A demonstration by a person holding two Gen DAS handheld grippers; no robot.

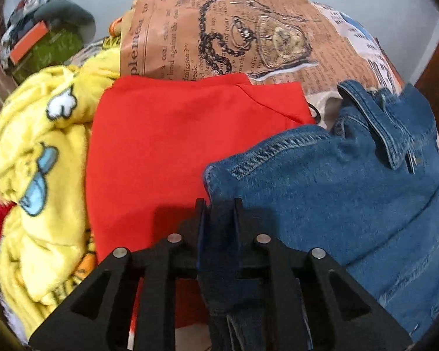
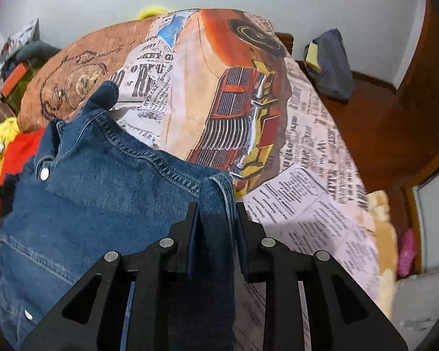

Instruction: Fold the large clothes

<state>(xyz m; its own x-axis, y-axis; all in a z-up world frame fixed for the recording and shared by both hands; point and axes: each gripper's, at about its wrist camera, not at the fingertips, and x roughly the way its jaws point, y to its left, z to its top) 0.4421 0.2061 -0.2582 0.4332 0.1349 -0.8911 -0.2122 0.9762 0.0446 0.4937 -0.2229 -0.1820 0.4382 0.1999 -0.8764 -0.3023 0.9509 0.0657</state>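
Now both grippers, left gripper (image 1: 218, 204) and right gripper (image 2: 216, 207), pinch the denim jacket (image 2: 102, 181) by one fold each, spreading it over the newsprint bedspread (image 2: 307, 204) for folding.

The blue denim jacket (image 2: 82, 199) lies spread on the bed, with thick stitched seams, a collar and shiny round snap buttons. One bunched edge of it goes up between the fingers of the left hand-held gripper (image 1: 218, 204), and another edge goes up between the fingers of the right hand-held gripper (image 2: 216, 207). A flat red cloth (image 1: 161, 146) lies just beside the jacket, and a fluffy yellow cloth (image 1: 41, 152) with cartoon pictures lies crumpled on its far side.
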